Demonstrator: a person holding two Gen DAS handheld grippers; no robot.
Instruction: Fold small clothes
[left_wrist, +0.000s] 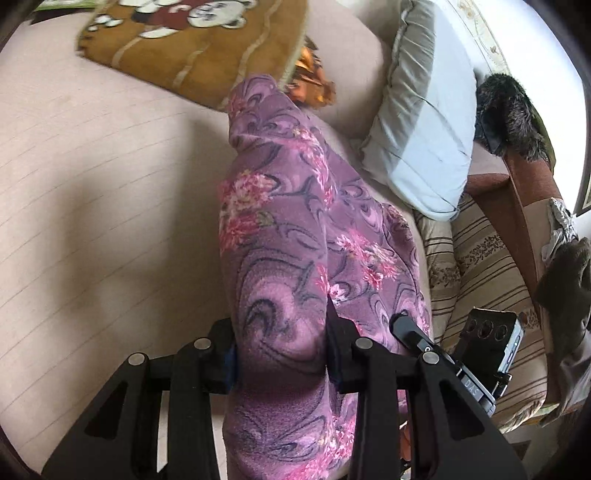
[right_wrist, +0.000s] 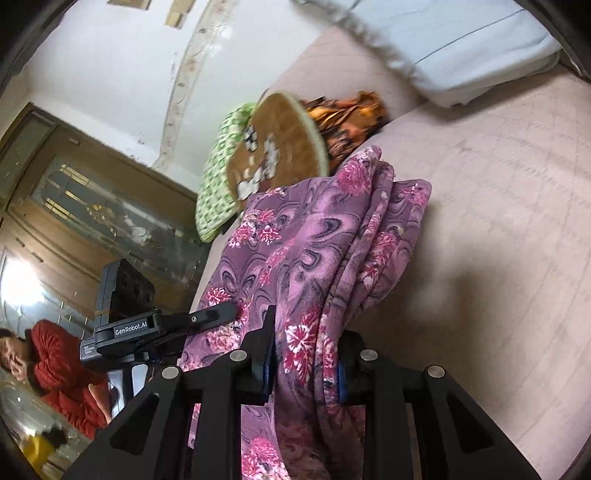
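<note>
A purple fleece garment with pink flowers (left_wrist: 291, 206) is held up above a pale pink bed sheet (left_wrist: 92, 177). My left gripper (left_wrist: 280, 350) is shut on a bunched fold of it. My right gripper (right_wrist: 304, 354) is shut on several layers of the same garment (right_wrist: 317, 236), which hangs folded over itself. The other gripper's body shows at the right in the left wrist view (left_wrist: 480, 354) and at the left in the right wrist view (right_wrist: 129, 328), close beside the cloth. The garment's lower part is hidden behind the grippers.
A brown cartoon-print cushion (left_wrist: 192, 40) and an orange patterned cloth (left_wrist: 310, 81) lie at the far end of the bed. A light blue pillow (left_wrist: 421, 122) lies to the right, a striped mattress (left_wrist: 480, 266) beyond it. A person in red (right_wrist: 62, 373) sits beside the bed.
</note>
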